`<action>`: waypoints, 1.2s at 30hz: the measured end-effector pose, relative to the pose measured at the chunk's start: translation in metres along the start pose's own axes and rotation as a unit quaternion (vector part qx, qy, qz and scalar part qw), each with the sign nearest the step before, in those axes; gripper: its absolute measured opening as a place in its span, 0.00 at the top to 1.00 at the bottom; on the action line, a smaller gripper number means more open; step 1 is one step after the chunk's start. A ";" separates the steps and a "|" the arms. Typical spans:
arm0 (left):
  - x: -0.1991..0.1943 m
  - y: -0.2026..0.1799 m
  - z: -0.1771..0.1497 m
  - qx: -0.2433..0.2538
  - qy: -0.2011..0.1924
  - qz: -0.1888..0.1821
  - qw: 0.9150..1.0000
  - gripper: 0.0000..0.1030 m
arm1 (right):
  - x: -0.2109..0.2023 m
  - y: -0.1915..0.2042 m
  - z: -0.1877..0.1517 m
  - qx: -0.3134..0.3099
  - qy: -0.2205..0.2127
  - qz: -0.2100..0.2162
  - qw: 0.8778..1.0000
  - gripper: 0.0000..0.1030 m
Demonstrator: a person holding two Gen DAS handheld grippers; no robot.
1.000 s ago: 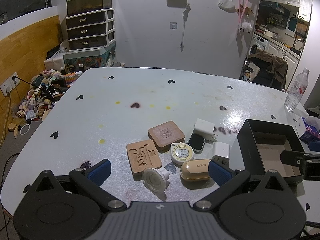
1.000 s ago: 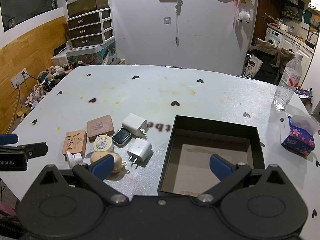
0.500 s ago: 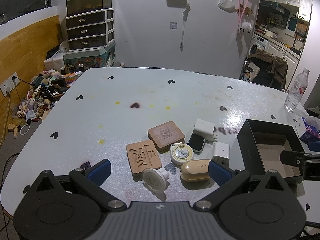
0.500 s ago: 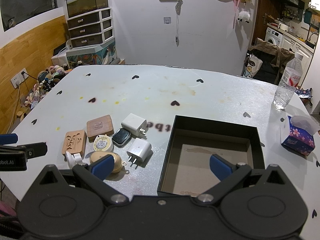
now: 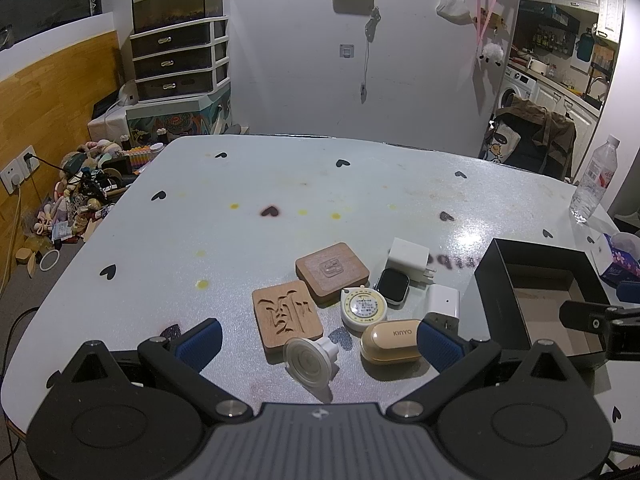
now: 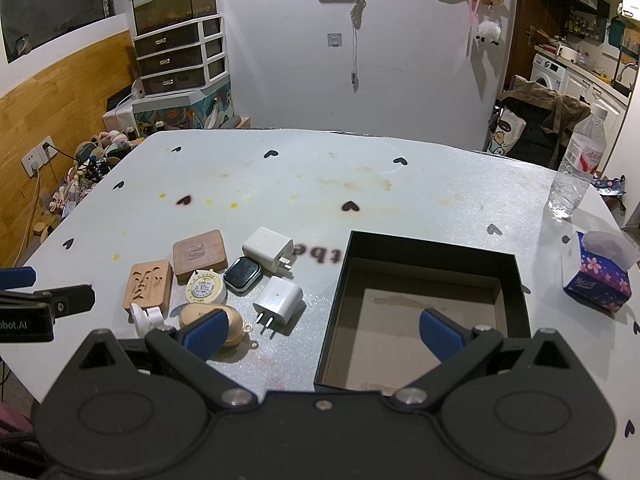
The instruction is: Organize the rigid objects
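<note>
Both grippers are spread wide and hold nothing. The left gripper [image 5: 318, 342] hovers over the near edge of the desk [image 5: 280, 184], right above the cluster of small things: the suction cup [image 5: 310, 360] lies between its fingers, the tan case [image 5: 390, 342] just inside its right finger. The case's long axis runs left to right, across the gripper's reach. The right gripper [image 6: 320, 330] sits further right, partly over the empty black box [image 6: 430, 248], which stands just right of the cluster. So the left is nearer the things and the right nearer the box. From the right wrist view, the left finger hides much of the case and the cup is partly cut off; the box's near wall is hidden behind the gripper body.
</note>
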State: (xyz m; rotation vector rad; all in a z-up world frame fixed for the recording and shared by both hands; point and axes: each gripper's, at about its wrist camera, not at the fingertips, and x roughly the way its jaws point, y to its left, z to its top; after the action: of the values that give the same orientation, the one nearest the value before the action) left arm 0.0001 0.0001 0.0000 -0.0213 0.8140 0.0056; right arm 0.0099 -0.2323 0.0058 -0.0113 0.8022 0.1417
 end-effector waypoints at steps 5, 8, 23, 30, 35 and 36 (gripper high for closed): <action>0.000 0.000 0.000 0.000 0.000 0.000 1.000 0.01 | 0.000 0.000 0.000 0.000 0.000 0.000 1.000 0.00; 0.000 0.000 0.000 0.000 0.000 0.000 1.000 0.01 | 0.001 -0.001 0.000 0.000 0.000 0.000 1.000 0.00; 0.003 -0.004 0.013 0.002 -0.020 0.009 1.000 0.01 | 0.002 -0.026 0.016 0.003 -0.034 -0.028 0.999 0.00; 0.007 -0.001 0.034 -0.006 -0.049 0.027 0.998 0.01 | -0.002 -0.055 0.032 0.013 -0.059 -0.056 0.997 0.00; 0.013 -0.001 0.050 -0.014 -0.058 0.038 0.997 0.00 | -0.001 -0.085 0.038 0.034 -0.065 -0.081 0.994 0.00; 0.014 -0.001 0.052 -0.015 -0.059 0.039 0.997 0.00 | 0.000 -0.092 0.038 0.041 -0.066 -0.089 0.993 0.00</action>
State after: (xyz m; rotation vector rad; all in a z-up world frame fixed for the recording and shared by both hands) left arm 0.0475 -0.0001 0.0255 -0.0165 0.6956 0.0917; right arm 0.0490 -0.3209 0.0287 0.0035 0.6709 -0.0584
